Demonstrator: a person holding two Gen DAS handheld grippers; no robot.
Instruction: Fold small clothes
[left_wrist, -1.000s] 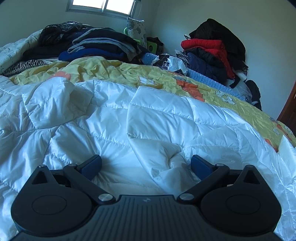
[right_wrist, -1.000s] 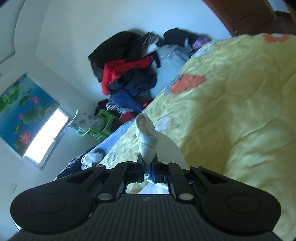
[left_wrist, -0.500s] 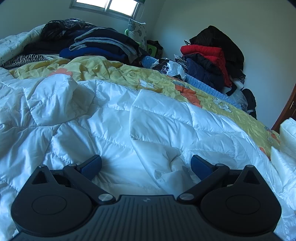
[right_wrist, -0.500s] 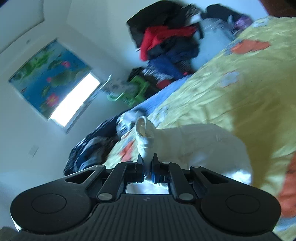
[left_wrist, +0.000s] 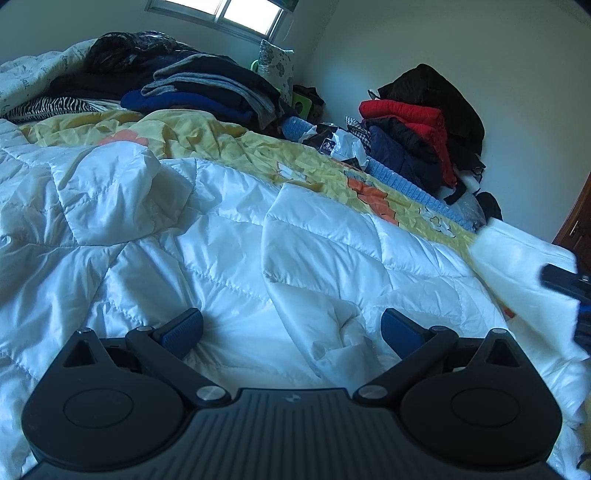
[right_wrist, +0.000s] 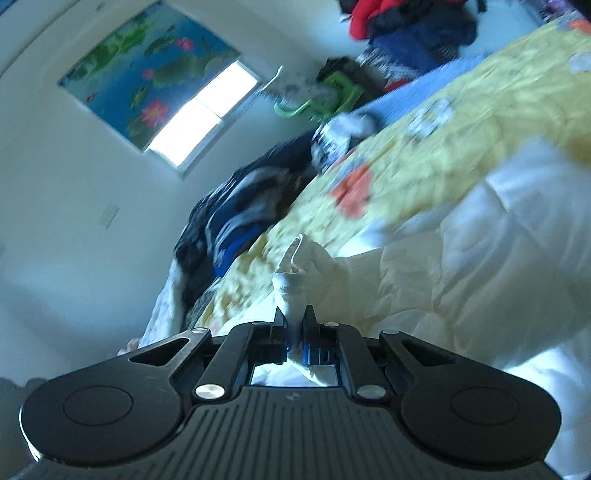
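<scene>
Your right claw (right_wrist: 294, 317) is clamped on a small white garment (right_wrist: 301, 275), your left claw (left_wrist: 291, 328) gapes empty over the white quilt (left_wrist: 229, 236); next, spread it flat there.

My left tool (left_wrist: 291, 328) hangs low over the white quilted jacket (left_wrist: 229, 251), its blue pads spread wide with only puckered fabric between them. The jacket covers most of the bed; a yellow blanket (left_wrist: 207, 136) with orange patches shows behind it. At the right edge I see a white cloth (left_wrist: 517, 266) held up, with a dark piece of my right tool (left_wrist: 565, 280) against it. Folded dark clothes (left_wrist: 207, 88) are stacked under the window (left_wrist: 236, 11); a heap of red and black coats (left_wrist: 424, 122) leans on the wall.
</scene>
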